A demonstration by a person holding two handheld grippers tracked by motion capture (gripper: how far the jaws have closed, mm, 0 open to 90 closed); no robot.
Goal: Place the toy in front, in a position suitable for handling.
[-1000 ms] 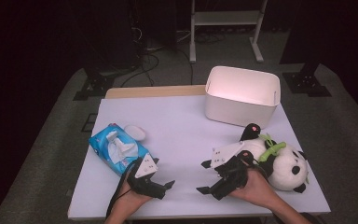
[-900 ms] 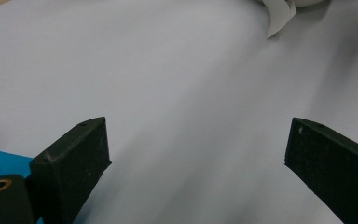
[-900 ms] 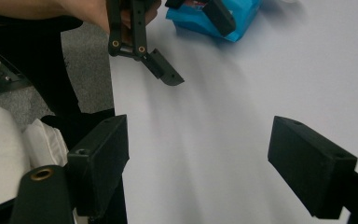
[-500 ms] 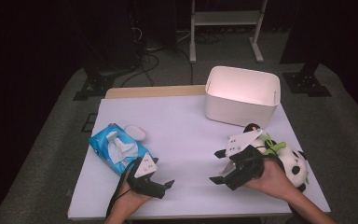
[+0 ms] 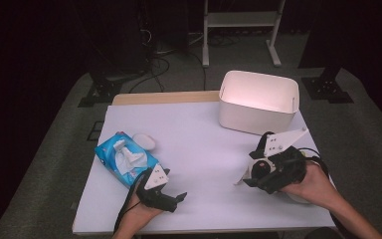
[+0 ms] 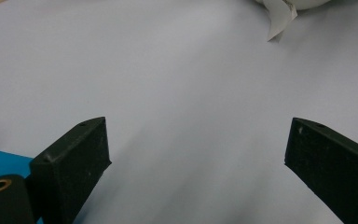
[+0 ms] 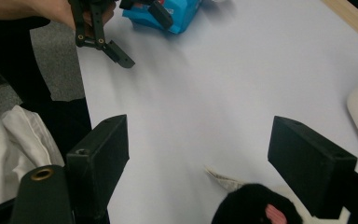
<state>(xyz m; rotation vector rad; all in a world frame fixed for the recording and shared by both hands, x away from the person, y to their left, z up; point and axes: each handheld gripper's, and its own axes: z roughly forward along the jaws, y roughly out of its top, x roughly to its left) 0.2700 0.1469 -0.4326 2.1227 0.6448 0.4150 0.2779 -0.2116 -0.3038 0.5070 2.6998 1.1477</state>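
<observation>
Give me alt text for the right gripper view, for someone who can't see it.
The right gripper, its two black jaws wide open, hovers over a black-and-white plush panda on a white table. Farther off, the left gripper is held beside a blue tissue pack.

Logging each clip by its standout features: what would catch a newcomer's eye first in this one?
Probably the bright blue tissue pack at the white table's left, a tissue poking out, with the open left gripper resting just in front. Next, the white rectangular plastic bin at the far right corner. Below it, the open right gripper hovers over a black-and-white plush toy, whose black ear sits between its jaws in the right gripper view.
</observation>
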